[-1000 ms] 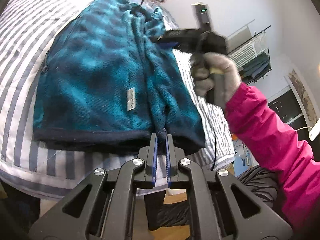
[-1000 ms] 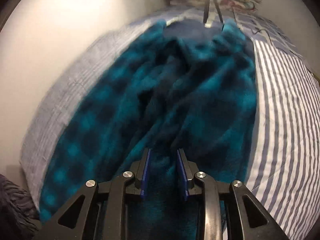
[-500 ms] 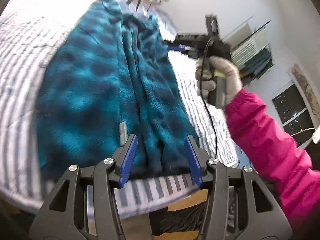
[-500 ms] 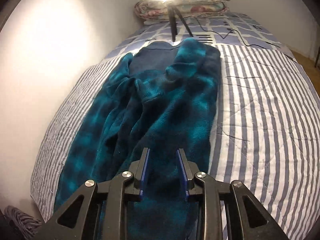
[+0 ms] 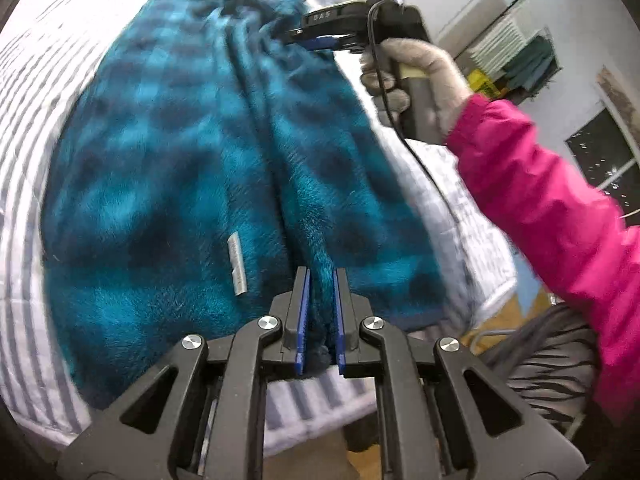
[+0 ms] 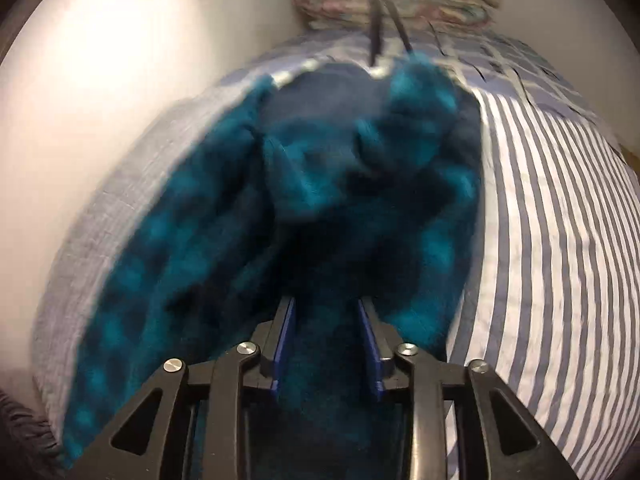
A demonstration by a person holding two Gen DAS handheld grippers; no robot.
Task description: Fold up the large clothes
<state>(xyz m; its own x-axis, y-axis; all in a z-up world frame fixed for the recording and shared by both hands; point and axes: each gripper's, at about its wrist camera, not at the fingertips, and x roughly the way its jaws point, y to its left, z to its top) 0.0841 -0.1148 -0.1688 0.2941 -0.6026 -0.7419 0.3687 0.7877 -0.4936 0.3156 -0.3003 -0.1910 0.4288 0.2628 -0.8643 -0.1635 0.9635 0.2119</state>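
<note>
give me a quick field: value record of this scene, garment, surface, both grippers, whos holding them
garment: teal checked fleece, spread on the bed
surface: striped bedspread
left gripper: shut on a ridge of fleece near the hem
right gripper: jaws part open with fleece between them; grip unclear through blur
holder: gloved hand in a pink sleeve carries the right gripper
label: pale tag on the fleece

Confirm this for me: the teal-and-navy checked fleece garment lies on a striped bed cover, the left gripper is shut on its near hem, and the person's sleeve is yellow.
Wrong in one respect: the sleeve is bright pink, not yellow, as the left wrist view shows. The rest holds: the teal-and-navy checked fleece garment lies on the striped bed cover, and the left gripper is shut on its near hem.
</note>
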